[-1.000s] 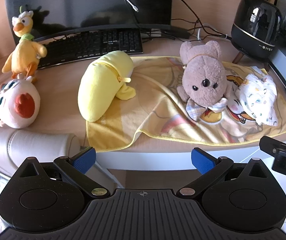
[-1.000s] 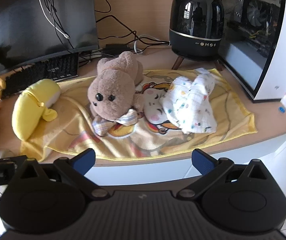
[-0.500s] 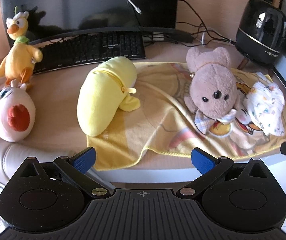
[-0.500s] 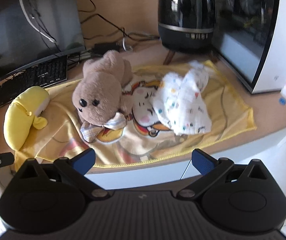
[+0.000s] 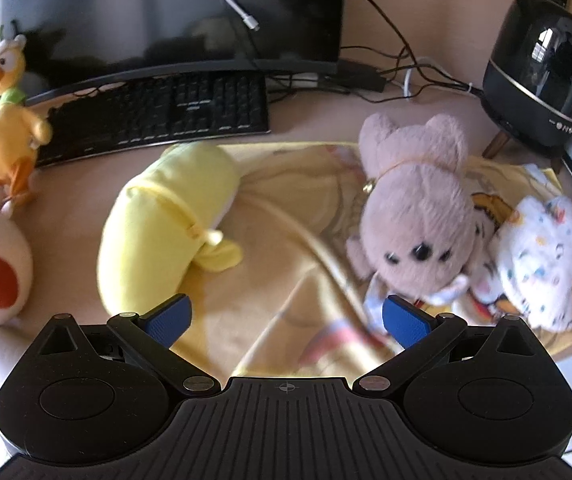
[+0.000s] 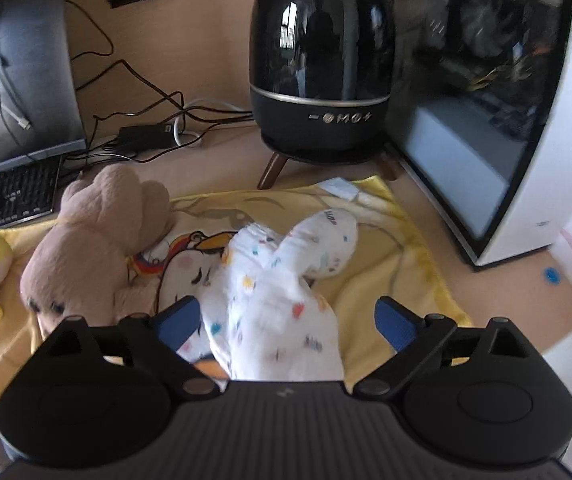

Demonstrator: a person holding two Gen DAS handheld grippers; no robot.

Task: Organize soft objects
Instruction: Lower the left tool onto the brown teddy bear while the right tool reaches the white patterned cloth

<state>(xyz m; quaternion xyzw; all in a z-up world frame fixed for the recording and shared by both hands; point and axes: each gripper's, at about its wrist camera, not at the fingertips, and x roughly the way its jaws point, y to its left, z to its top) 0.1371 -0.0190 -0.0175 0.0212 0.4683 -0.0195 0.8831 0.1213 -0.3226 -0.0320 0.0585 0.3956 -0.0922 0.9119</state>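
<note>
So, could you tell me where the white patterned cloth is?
The white patterned cloth lies on the yellow blanket, right of the brown teddy bear, between the right gripper's closing jaws.

Left tool (image 5: 283,322) gapes wide; right tool (image 6: 288,322) is closing.

I see a sunlit tan desk (image 5: 310,128) against a tan wall (image 6: 189,40), carrying a monitor (image 5: 157,12), keyboard (image 5: 153,116) and glass-sided PC case (image 6: 486,120)
</note>
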